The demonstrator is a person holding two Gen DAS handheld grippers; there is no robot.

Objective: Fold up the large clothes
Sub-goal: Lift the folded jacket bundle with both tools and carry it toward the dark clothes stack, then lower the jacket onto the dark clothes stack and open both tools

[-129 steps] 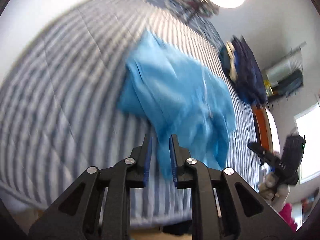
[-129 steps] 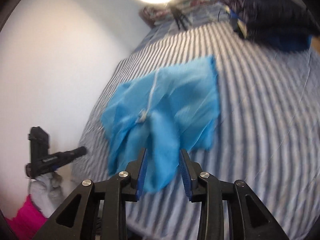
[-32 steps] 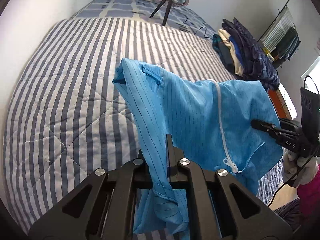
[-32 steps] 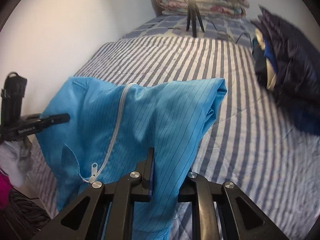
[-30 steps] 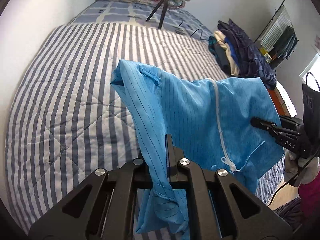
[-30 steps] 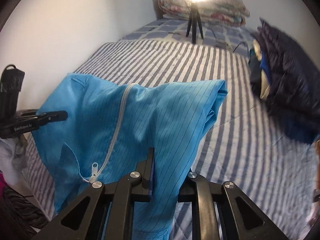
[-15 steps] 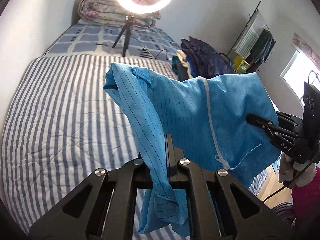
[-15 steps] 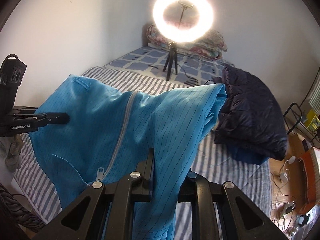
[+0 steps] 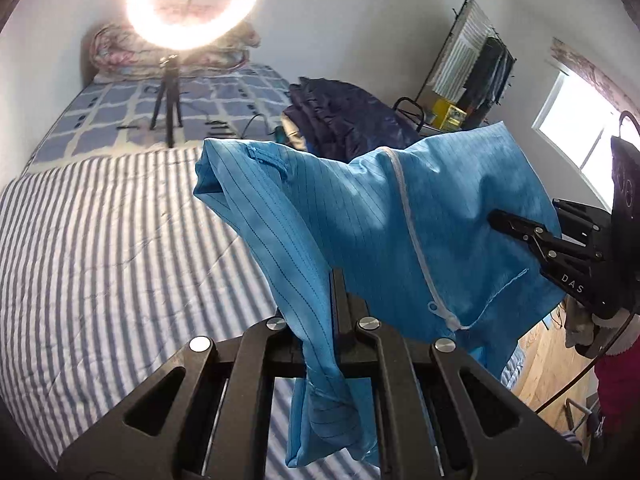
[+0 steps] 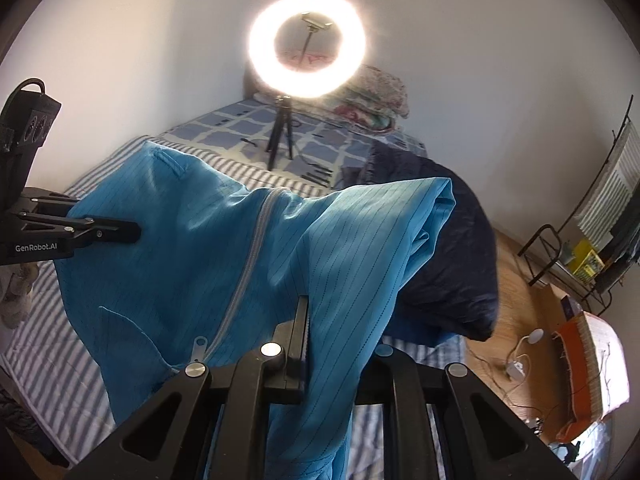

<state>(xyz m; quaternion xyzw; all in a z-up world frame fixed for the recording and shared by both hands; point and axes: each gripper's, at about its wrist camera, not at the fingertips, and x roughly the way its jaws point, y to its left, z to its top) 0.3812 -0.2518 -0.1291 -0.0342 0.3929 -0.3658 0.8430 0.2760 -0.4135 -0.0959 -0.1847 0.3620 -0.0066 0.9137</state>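
The left gripper [image 9: 326, 304] was clamped tight on a bunched edge of the blue garment [image 9: 360, 216], the loose end hanging below its jaws. The right gripper [image 10: 340, 332] was likewise closed on a thicker fold at the other side. Between them the garment hung spread in the air above the striped bed [image 9: 100, 240], its white zipper [image 9: 416, 240] running down the middle. A dark pile of clothes [image 10: 452, 264] lay further back, and a ring light [image 10: 307, 44] glowed on its tripod by the far wall.
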